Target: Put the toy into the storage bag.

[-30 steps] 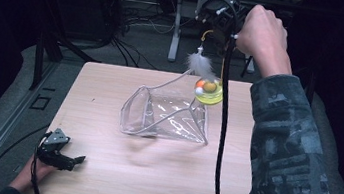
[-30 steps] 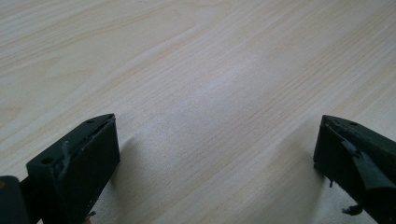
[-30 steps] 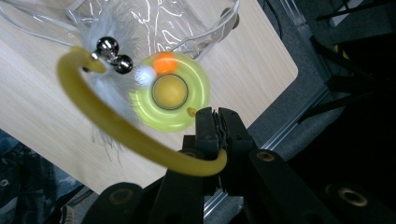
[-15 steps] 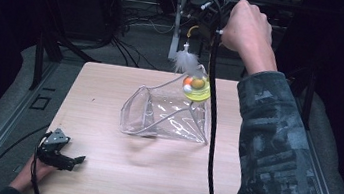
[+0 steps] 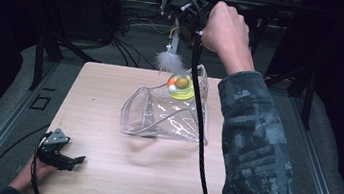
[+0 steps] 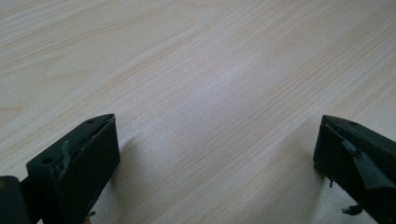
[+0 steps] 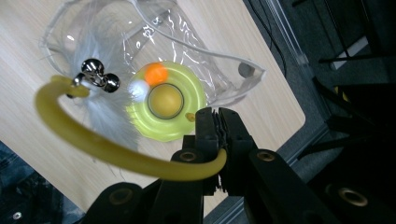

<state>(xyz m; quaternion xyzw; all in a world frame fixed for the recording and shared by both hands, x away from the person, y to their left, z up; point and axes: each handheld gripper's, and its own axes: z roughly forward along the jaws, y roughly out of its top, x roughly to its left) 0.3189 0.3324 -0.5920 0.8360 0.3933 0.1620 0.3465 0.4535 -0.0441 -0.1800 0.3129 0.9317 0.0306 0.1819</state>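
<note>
We are holding the right claw [image 5: 183, 15] high above the far edge of the table [image 5: 98, 178], with its jaws pressed together on the end of a yellow cord [image 7: 107, 151]. From that cord a white feather [image 5: 169, 61] and two small silver bells [image 7: 95, 74] are hanging, with a round yellow toy [image 5: 182, 87] carrying an orange ball showing just below them. The toy is sitting at the far, upper part of a clear plastic bag [image 5: 167, 114], which is lying on the middle of the table with its mouth open toward the left. We cannot tell whether the toy is inside the bag or dangling just above it.

We are judging that the step in hand is moving this toy relative to the bag. To do it well, we are thinking the cord should be kept pinched firmly, since it is thin and springy, and the motion kept slow and vertical so the feather is not snagging the bag's rim and dragging the light bag along.

The left claw [image 5: 59, 150] is resting at the near left corner of the table, jaws spread wide, holding nothing, with bare wood between them.
</note>
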